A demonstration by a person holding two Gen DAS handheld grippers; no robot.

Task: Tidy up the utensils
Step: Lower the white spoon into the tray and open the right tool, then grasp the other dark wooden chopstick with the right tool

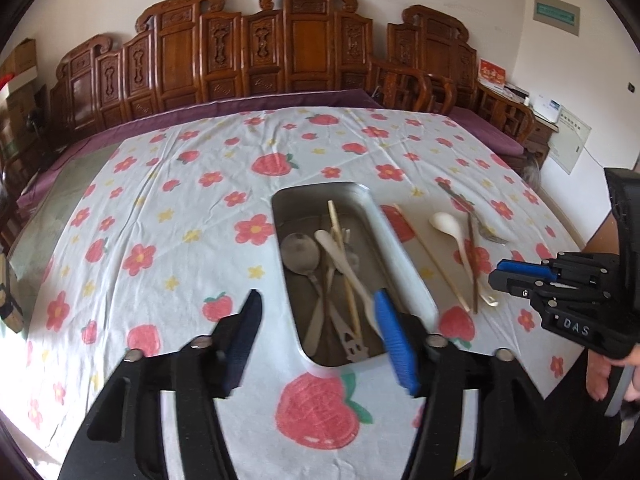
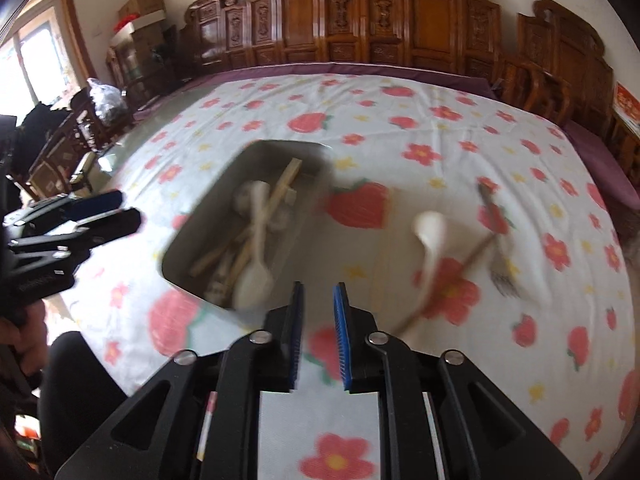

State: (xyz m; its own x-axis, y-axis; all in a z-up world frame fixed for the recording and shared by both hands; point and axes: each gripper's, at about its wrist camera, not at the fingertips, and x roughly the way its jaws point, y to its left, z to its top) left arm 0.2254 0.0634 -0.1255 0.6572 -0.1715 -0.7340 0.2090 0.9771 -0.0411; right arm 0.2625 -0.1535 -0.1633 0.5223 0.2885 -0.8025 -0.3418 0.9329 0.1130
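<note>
Utensils outside tray (image 1: pixel 404 240): one white spoon (image 1: pixel 442 222), one fork (image 1: pixel 476 220); both jaws apart, empty

We're counting 1 metal tray (image 1: pixel 404 248) on the cloth. Inside it we're seeing approx 2 spoons: 1 metal spoon (image 1: pixel 301 254), 1 white spoon (image 1: pixel 340 258), plus 1 light chopstick (image 1: pixel 340 248) and other utensils too tangled to count. Outside the tray we're counting 1 white ladle-type spoon (image 1: pixel 448 226), 1 fork (image 1: pixel 474 220), 1 pale chopstick (image 1: pixel 430 256) and 1 dark chopstick (image 1: pixel 473 268). We're also seeing 2 grippers: left gripper (image 1: pixel 316 332), right gripper (image 2: pixel 319 332).
</note>
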